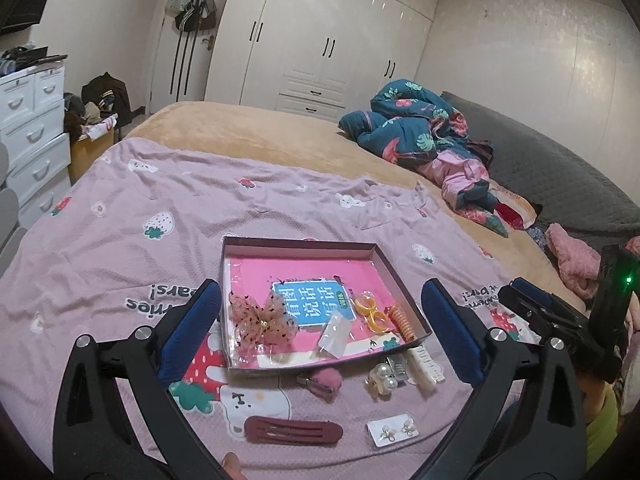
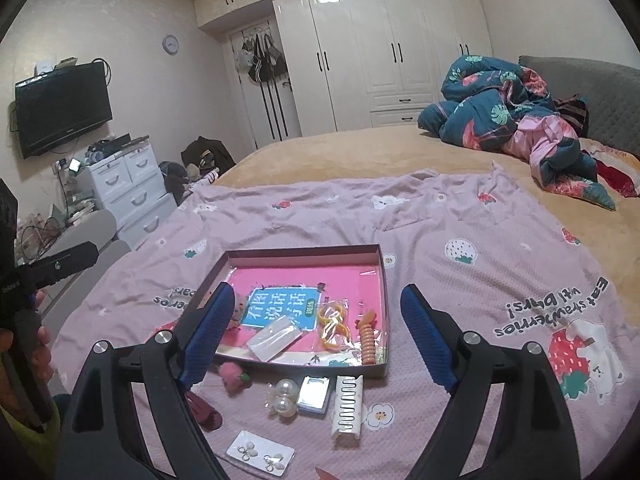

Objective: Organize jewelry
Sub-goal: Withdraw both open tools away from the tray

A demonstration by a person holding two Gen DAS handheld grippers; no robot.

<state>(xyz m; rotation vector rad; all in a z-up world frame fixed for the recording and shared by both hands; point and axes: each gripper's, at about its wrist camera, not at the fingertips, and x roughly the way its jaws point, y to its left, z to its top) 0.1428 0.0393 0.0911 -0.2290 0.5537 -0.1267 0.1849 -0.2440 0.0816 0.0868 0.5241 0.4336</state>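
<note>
My left gripper (image 1: 320, 326) hangs released, its blue-padded fingers (image 1: 191, 330) spread wide on either side of the lower middle of the left wrist frame, nothing between them but air above the box (image 1: 298, 242); my right gripper (image 2: 318, 334) is likewise released and empty, fingers (image 2: 210, 330) well apart in the lower middle of its own frame. In the left view I can also see the right gripper's body at the right edge. The shallow box sits on the pink strawberry-print sheet (image 1: 120, 216), centre of both frames, lined with a pink booklet (image 1: 308, 276). Inside it lie a pink dotted bow (image 1: 262, 320) at the lower left, a small clear packet (image 1: 334, 334) just right of the bow, yellow rings in a bag (image 1: 370, 310) and an orange coil hair tie (image 1: 402, 322) toward the lower right corner. Outside the box, just below its near wall, I see a pink pom-pom clip (image 1: 324, 382), a pearl claw clip (image 1: 382, 378), a small silver clip (image 1: 398, 364) touching it, and a white comb clip (image 1: 424, 368) to the right. Lower in the frame lie a dark red snap clip (image 1: 294, 430) and a card of pearl earrings (image 1: 394, 428), apart from each other. Beyond the sheet the tan bedspread (image 1: 248, 128) carries a crumpled teal floral quilt (image 1: 416, 128) in the upper right, with white wardrobes (image 1: 328, 32) behind
</note>
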